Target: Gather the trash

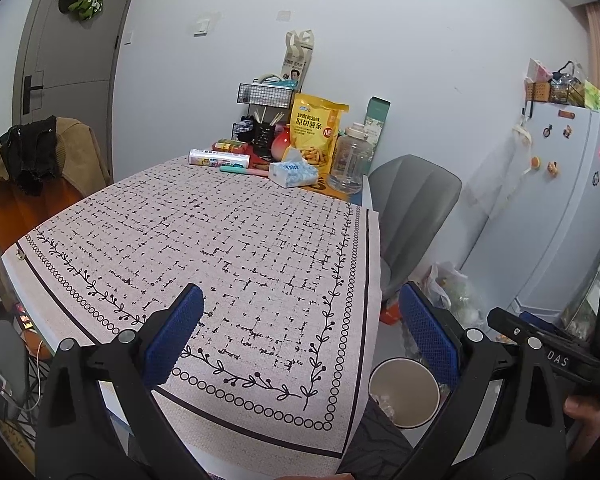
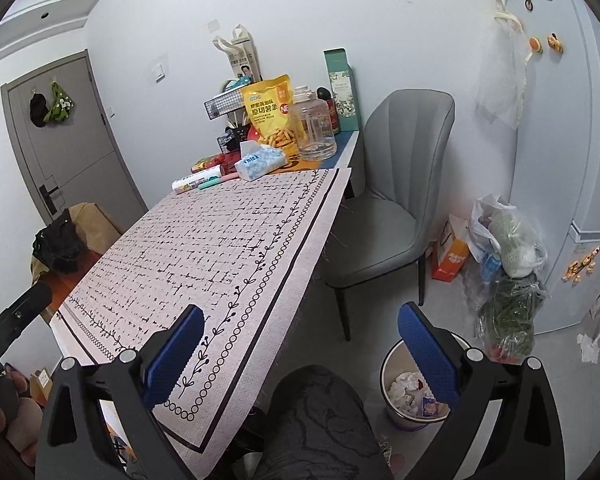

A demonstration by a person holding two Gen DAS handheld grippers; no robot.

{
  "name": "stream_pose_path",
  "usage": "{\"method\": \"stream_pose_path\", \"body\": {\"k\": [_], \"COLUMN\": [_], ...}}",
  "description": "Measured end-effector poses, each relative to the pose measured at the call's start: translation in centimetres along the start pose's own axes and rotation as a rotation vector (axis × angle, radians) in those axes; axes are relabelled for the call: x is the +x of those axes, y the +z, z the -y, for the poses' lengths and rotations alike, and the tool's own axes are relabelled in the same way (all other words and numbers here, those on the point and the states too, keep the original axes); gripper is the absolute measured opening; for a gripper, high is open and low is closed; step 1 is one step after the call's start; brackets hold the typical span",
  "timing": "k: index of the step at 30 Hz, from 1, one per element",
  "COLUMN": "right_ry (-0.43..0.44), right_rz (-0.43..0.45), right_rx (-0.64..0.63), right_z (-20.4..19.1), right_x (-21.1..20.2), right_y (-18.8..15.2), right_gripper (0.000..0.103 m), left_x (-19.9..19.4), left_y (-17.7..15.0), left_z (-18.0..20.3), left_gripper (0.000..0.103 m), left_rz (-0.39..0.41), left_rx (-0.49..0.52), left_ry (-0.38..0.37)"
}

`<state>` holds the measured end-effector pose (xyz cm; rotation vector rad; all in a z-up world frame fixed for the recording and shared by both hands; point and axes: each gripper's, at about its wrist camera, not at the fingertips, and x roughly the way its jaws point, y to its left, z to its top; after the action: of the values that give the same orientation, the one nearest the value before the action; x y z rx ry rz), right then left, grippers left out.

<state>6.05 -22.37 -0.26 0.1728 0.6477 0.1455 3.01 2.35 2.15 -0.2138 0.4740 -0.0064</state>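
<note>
Both claws stand wide apart and hold nothing: the left claw hangs over the near edge of the counter, the right claw off its near right corner. The trash bin sits on the floor just beside that corner, crumpled trash inside. At the far edge cluster one yellow snack bag, one tissue pack and one clear jug. One grey chair stands along the right edge, a person's knee near the bin.
</note>
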Motion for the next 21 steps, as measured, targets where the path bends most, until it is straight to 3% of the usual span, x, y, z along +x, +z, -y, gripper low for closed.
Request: {"method": "stream_pose_path", "body": {"k": [21], "right_ry": [0.034], "right_rz": [0.001], "right_rx": [-0.04], "right_z": [-1.8], "right_x": [0.1], "right_y": [-0.7], "right_gripper": [0.095], "left_x": [-0.4], "left_y": [-0.2], "left_z": [-0.3], "left_gripper": [0.097], "left_rz": [0.006], "left_rx": [-0.015], "left_ry": [0.003]}}
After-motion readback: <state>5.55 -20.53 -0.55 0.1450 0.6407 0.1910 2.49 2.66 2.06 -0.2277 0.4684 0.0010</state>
